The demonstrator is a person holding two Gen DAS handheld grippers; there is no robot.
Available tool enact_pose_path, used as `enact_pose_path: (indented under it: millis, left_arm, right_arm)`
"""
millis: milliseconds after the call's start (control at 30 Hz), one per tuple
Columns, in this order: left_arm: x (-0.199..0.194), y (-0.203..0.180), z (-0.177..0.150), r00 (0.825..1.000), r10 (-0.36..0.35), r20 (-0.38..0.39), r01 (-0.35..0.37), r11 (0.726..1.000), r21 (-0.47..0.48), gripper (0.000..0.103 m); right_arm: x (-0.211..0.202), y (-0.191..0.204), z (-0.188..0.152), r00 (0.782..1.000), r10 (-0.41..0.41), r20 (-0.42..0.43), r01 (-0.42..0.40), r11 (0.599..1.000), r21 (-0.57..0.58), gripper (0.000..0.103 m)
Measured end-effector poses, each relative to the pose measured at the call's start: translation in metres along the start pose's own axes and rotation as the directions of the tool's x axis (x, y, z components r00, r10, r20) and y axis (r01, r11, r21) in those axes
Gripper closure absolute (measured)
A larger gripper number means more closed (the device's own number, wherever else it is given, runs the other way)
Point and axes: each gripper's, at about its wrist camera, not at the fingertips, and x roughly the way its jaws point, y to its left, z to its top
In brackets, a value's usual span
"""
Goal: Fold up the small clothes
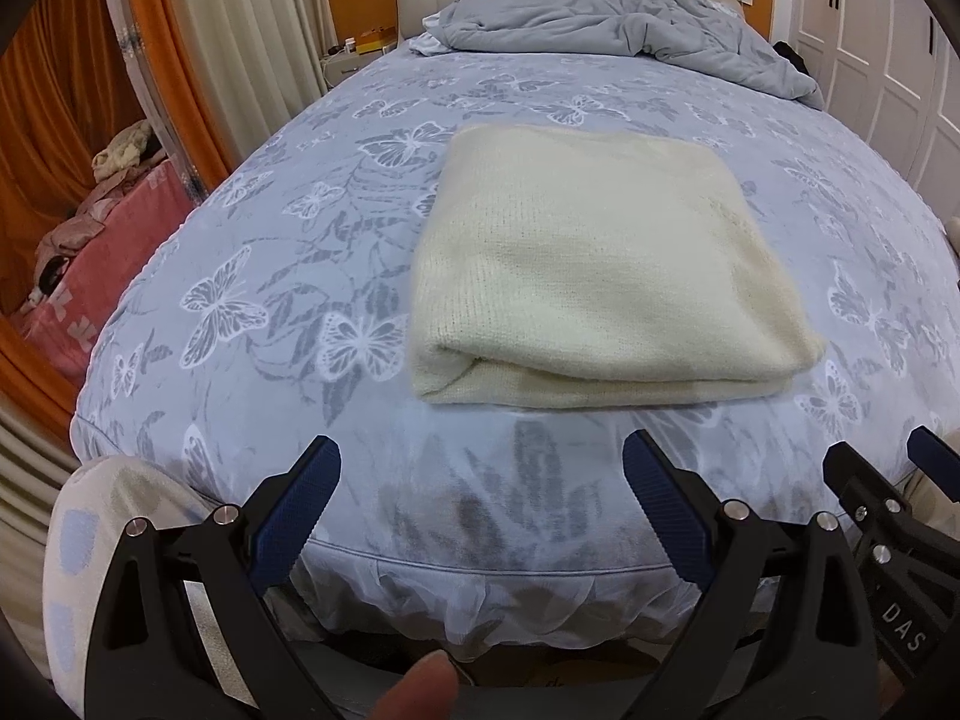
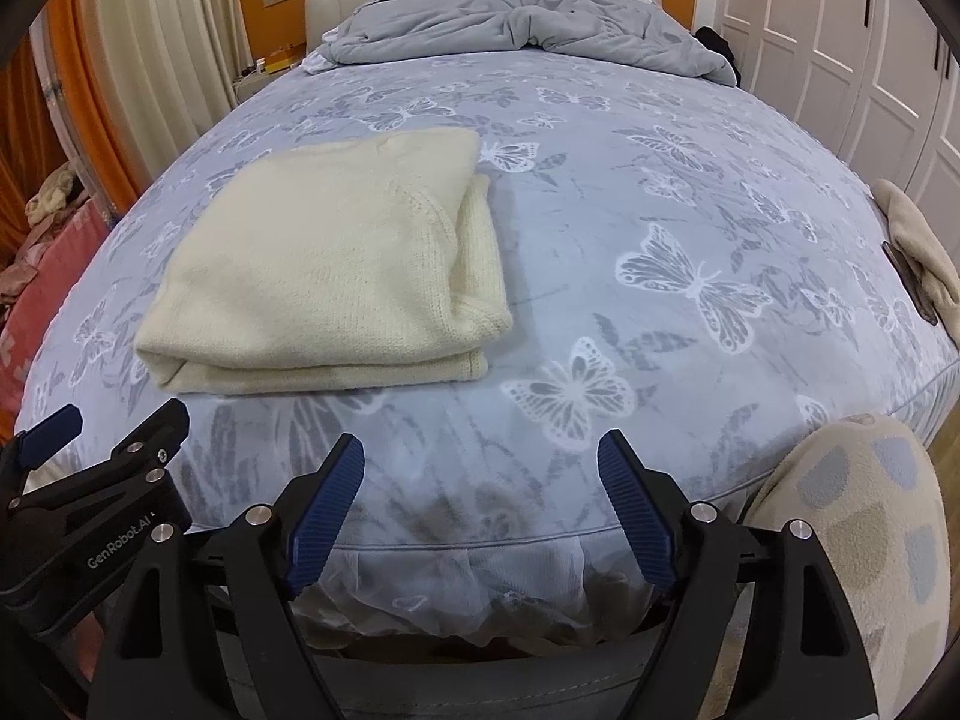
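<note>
On the near half of the bed (image 1: 312, 192) lies the cream knit (image 1: 594, 276), folded into a thick, squarish stack, its doubled layers showing along the near edge. It looks soft and light, limp rather than stiff, so it should sag if lifted by one corner; I would take it at the near edge, one claw at each end, pinching all layers together. The left claw (image 1: 480, 468) hangs near it with jaws wide apart and nothing between them. The right claw (image 2: 480, 462) is likewise spread and empty, just right of the stack. Far back sits a rumpled grey duvet (image 2: 510, 18). At the right edge lies something beige (image 2: 918, 240), perhaps another garment.
</note>
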Motion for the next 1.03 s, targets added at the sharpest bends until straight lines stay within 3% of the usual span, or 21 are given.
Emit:
enact_pose_path:
  millis: [1033]
  left_arm:
    - [0.0056, -0.0051, -0.0037, 1.0, 0.008, -0.019, -0.007, 1.0, 0.022, 0.01]
  right_arm:
    - [0.0043, 0.003, -0.0023, 1.0, 0.008, -0.023, -0.008, 1.0, -0.003, 0.024]
